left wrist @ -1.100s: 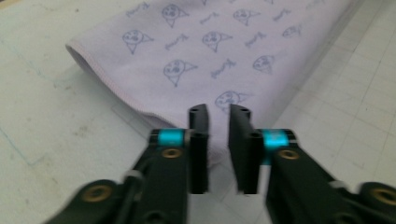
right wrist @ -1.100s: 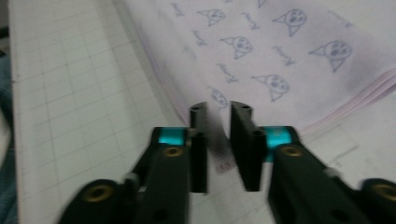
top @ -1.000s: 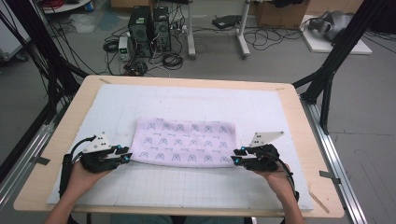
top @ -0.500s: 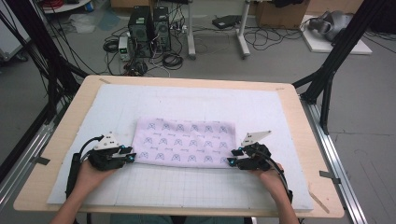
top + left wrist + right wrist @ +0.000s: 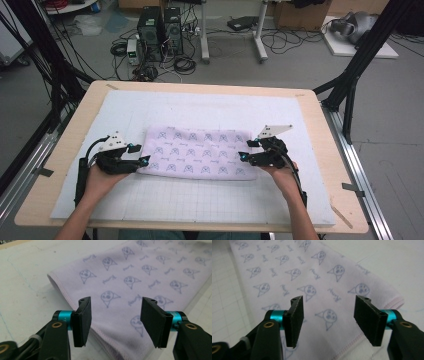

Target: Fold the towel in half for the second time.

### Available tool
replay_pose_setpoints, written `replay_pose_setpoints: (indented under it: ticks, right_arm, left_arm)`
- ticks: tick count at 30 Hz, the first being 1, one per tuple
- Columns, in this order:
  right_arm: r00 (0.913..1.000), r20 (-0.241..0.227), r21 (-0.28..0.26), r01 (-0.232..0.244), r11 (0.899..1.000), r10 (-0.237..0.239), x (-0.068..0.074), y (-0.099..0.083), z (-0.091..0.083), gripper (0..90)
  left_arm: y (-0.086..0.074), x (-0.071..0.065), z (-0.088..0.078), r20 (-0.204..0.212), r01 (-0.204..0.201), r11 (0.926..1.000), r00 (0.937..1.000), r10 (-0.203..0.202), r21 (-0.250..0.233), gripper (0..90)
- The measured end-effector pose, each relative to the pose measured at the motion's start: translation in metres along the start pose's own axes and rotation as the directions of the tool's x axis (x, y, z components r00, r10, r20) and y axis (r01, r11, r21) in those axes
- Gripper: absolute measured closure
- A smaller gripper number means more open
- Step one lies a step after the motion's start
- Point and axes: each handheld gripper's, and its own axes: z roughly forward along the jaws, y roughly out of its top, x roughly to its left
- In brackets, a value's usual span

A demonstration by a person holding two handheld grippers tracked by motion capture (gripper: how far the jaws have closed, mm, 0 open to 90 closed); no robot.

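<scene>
While it lies flat in a folded oblong near the middle of the table, the pale lilac cloth printed with small blue cartoon faces [image 5: 199, 153] rests on a white gridded mat [image 5: 200, 200], its long sides running from nine to three o'clock. At its nine o'clock end sits the left gripper [image 5: 141, 155], black with teal collars, whose jaws have just been opening; in the left gripper view [image 5: 115, 317] they stand apart above the cloth's stitched near corner, nothing pinched between the pads. At the three o'clock end the right gripper [image 5: 243, 152] has likewise just been spreading its jaws, and in the right gripper view [image 5: 328, 317] they are released over the hemmed edge, the fabric lying loose beneath. Around the mat runs the light wooden tabletop [image 5: 320, 115]. Beyond it, at twelve o'clock, black computer towers [image 5: 160, 25] stand on the grey floor among tangled cables.
</scene>
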Motion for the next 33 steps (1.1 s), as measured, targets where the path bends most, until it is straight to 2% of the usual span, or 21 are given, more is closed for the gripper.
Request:
replay_pose_setpoints:
  ticks: [3,7,11,17,23,27,33]
  right_arm:
    - [0.9999,0.009,0.006,-0.013,1.000,0.013,-0.001,0.007,0.003,31.2]
    - [0.9998,0.012,-0.007,-0.015,1.000,0.015,0.000,0.012,0.003,27.7]
    - [0.9995,0.015,0.010,-0.029,1.000,0.028,0.001,0.011,0.002,22.9]
    - [0.9993,0.027,-0.003,-0.027,1.000,0.027,0.004,0.010,-0.004,19.8]
    - [0.9991,0.026,0.001,-0.033,0.999,0.033,0.008,0.009,-0.010,16.5]
    - [0.9993,0.034,-0.002,-0.016,1.000,0.016,0.014,0.009,-0.016,15.8]
    - [0.9990,0.042,-0.029,-0.012,0.999,0.013,0.017,0.001,-0.025,15.7]
  left_arm:
    - [0.005,0.000,-0.001,-0.011,0.008,0.9997,0.9999,-0.008,-0.024,38.1]
    - [0.005,0.001,0.000,-0.012,0.019,0.9998,0.9998,-0.019,-0.008,34.8]
    - [0.005,0.001,-0.002,-0.017,0.021,0.9997,0.9996,-0.021,-0.009,33.3]
    - [0.004,0.000,-0.006,-0.037,0.003,1.0000,0.9993,-0.003,0.004,31.4]
    - [0.000,0.001,-0.015,-0.056,0.004,1.0000,0.9984,-0.005,-0.001,29.7]
    - [-0.004,0.001,-0.021,-0.062,0.010,0.9999,0.9980,-0.010,-0.005,28.8]
    - [-0.009,-0.002,-0.030,-0.071,0.007,0.9999,0.9974,-0.008,-0.008,28.4]
